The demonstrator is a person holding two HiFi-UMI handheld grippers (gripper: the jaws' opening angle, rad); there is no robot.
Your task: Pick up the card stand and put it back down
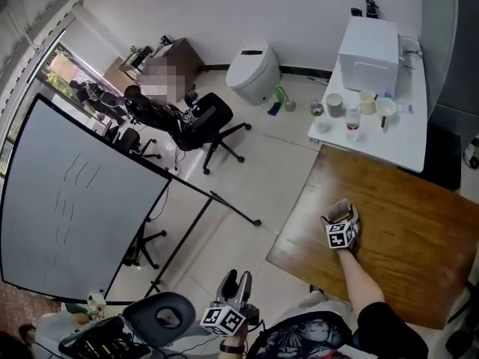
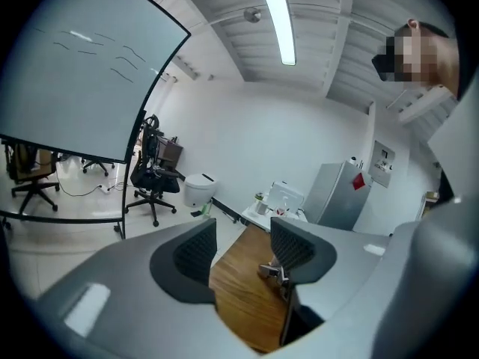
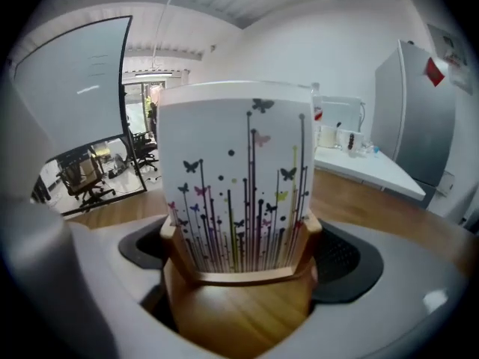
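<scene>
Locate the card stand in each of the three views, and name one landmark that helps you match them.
Head view: card stand right of centre on the wooden table, at the tip of the right gripper.
Left gripper view: too small to tell; only a tiny grey shape on the table.
Right gripper view: centre, between the fingers, cards upright.
Shared landmark: the whiteboard, at left in all three.

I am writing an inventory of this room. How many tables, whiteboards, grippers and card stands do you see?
tables: 2, the brown table and the white table
whiteboard: 1
grippers: 2, the left gripper and the right gripper
card stand: 1
total: 6
</scene>
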